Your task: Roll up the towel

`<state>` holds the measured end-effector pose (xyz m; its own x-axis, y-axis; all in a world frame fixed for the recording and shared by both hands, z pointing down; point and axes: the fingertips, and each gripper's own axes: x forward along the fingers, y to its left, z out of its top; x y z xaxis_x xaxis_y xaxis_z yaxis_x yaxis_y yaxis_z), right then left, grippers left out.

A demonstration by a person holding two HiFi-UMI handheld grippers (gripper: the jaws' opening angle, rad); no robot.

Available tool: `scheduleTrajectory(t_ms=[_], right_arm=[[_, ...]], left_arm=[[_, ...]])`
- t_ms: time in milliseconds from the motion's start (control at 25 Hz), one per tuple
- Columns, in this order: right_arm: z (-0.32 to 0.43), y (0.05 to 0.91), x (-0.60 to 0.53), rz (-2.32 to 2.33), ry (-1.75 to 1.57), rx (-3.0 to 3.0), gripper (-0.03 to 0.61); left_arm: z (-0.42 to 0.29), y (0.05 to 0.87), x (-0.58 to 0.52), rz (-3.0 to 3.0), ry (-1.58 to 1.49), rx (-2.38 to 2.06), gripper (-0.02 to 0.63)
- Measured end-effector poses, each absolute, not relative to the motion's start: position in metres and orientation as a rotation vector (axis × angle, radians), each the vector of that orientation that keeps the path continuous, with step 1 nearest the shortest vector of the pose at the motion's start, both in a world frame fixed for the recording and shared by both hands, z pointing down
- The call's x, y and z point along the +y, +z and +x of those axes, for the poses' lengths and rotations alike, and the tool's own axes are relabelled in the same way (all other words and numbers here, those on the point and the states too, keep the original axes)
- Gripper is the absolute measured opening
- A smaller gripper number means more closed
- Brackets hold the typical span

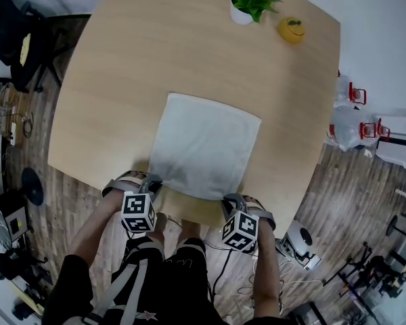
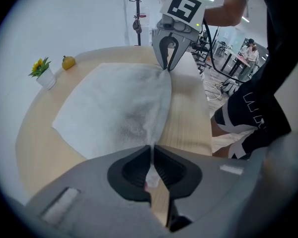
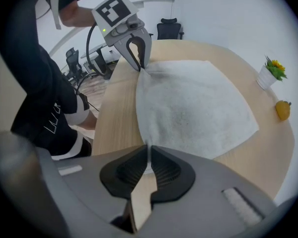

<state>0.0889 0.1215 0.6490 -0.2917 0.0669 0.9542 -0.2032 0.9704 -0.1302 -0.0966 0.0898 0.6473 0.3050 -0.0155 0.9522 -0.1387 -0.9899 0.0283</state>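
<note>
A white towel (image 1: 206,144) lies flat and unfolded on the wooden table (image 1: 122,80), close to the near edge. My left gripper (image 1: 152,181) is shut on the towel's near left corner, and my right gripper (image 1: 231,198) is shut on its near right corner. In the left gripper view, cloth from the towel (image 2: 114,108) is pinched between the jaws of the left gripper (image 2: 151,150), with the right gripper (image 2: 167,68) holding the far corner. In the right gripper view the right gripper (image 3: 148,150) clamps the towel (image 3: 193,108), and the left gripper (image 3: 139,66) grips beyond it.
A small potted plant (image 1: 250,2) and a yellow fruit-shaped object (image 1: 291,30) stand at the table's far edge. A black chair (image 1: 13,39) is off to the left. Cables and equipment lie on the floor around the table. The person's legs are against the near edge.
</note>
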Motion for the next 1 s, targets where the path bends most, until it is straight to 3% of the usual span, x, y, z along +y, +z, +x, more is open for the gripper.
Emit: scheduleTrajectory(t_ms=[640,1000], right_arm=[[0.075,0.627,0.167,-0.184,1.002,-1.93,0.026],[0.078,0.623,0.144,-0.145,1.029,-1.982,0.026]], left_arm=[[-0.11,0.638,0.15,2.084,1.579,0.307,0.029],[-0.105,0.639,0.125,2.165,1.56,0.207,0.031]])
